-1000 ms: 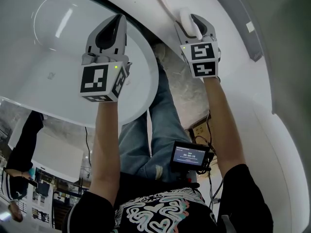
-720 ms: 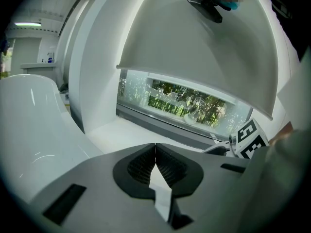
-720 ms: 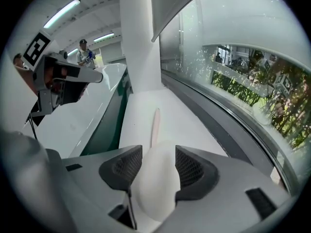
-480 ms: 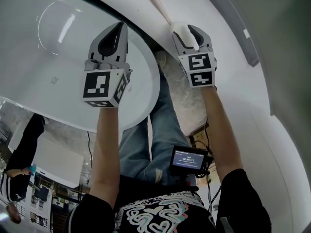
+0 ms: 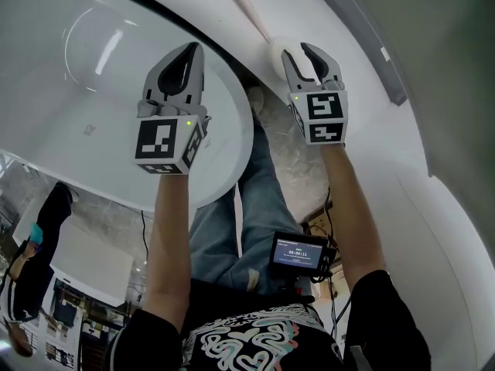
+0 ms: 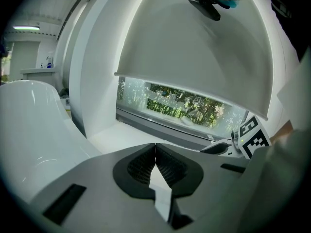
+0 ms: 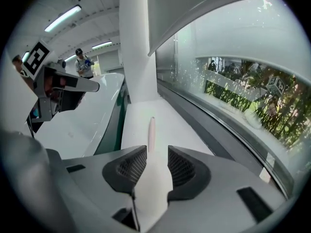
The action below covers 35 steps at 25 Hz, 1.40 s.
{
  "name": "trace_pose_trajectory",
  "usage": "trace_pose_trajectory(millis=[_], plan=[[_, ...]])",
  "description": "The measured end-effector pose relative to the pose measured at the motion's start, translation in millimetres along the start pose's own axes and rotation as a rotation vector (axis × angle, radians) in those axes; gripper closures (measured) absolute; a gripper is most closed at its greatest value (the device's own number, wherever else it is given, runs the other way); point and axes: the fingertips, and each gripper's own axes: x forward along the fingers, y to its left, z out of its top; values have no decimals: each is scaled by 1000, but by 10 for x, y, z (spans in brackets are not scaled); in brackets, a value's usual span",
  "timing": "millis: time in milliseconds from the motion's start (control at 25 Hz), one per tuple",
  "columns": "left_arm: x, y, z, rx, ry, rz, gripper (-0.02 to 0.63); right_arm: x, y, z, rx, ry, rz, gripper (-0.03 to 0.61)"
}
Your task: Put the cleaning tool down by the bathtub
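The cleaning tool [image 5: 251, 10], a white brush with a long pale pink handle, lies on the white ledge [image 5: 317, 10] beside the bathtub [image 5: 93, 68]. Its head rests just left of my right gripper [image 5: 300, 52]. In the right gripper view the tool [image 7: 151, 130] points away from me, its white head low between the jaws of the right gripper [image 7: 157, 154]. Those jaws are closing, and the pads do not press on it. My left gripper [image 5: 188, 52] hovers over the tub rim, shut with nothing in it; its pads [image 6: 155, 147] meet at the tips.
A dark grey sill strip [image 5: 363, 29] runs along the ledge under a curved window [image 7: 243, 96] with greenery outside. My jeans-clad legs and a small monitor [image 5: 300, 253] are below. A person [image 7: 83, 62] stands far off beyond the tub.
The tool's head was between the right jaws a second ago; now it lies on the ledge ahead and left of them, with the right gripper drawn back. The left gripper has barely moved.
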Motion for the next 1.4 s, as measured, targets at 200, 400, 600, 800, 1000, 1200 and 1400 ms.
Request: trace_pose_trajectory(millis=[200,400,600,800,1000,1200,1400], plan=[[-164,-92,182,21,-18,-7,597,-318,-43,95,-19,-29,-46,542],[-381,-182,443,50,-48,-8,597,-694,-60,221,-6,-47,-88,548],[-683,-228,652,59,-51,-11,597,-1108,28,415,18,-72,-112,548],[-902,-270,983,104,-92,-16,597,-1411,44,715,23,-128,-142,549],[-1182,-330,1250,133,-122,-14,597,-1802,76,991,43,-190,-166,549],[-1550,-378,1597,159,-166,3,597,-2235,203,1253,44,-222,-171,549],[-1865,-444,2031,219,-220,8,597,-2608,347,1582,16,-259,-174,549]])
